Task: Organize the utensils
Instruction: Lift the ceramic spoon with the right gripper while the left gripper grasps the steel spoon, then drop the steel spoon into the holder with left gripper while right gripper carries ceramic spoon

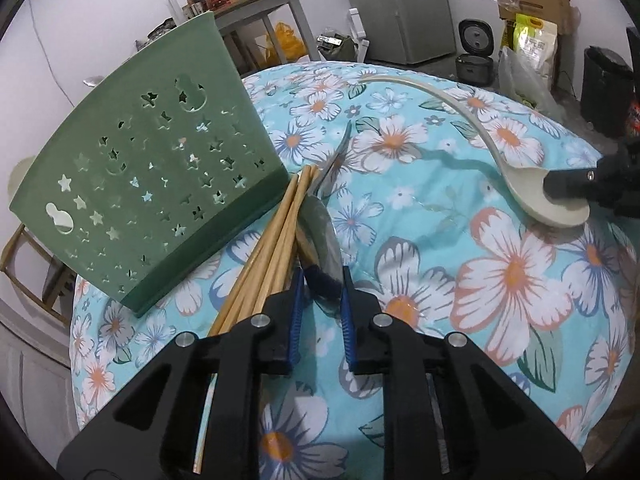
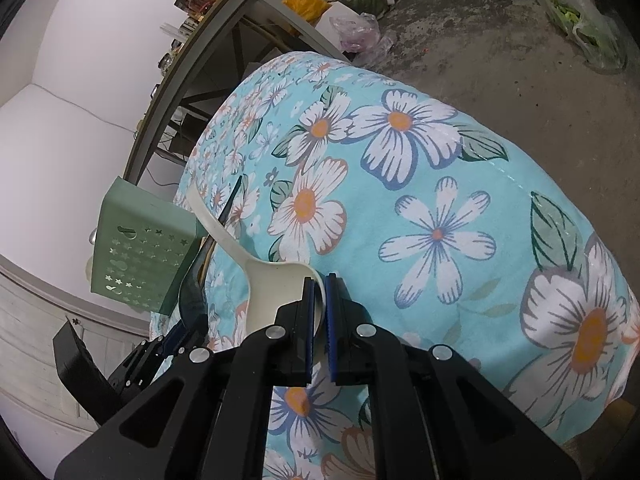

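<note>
A green perforated utensil holder (image 1: 148, 196) lies tilted on the floral tablecloth (image 1: 460, 292). Several wooden chopsticks (image 1: 276, 248) and a metal spoon (image 1: 324, 220) lie beside it. My left gripper (image 1: 321, 280) is shut on the metal spoon's bowl edge. A cream plastic spoon (image 1: 548, 196) lies to the right, and my right gripper (image 2: 319, 284) is shut on its bowl rim (image 2: 280, 288). The right gripper also shows in the left wrist view (image 1: 576, 184). The holder also shows in the right wrist view (image 2: 136, 252).
A grey side table (image 1: 256, 4) with bottles stands behind the holder. A fridge (image 1: 400, 4), rice cookers (image 1: 474, 52) and boxes (image 1: 532, 8) stand on the floor beyond. The table's edge (image 2: 520, 152) drops to a concrete floor.
</note>
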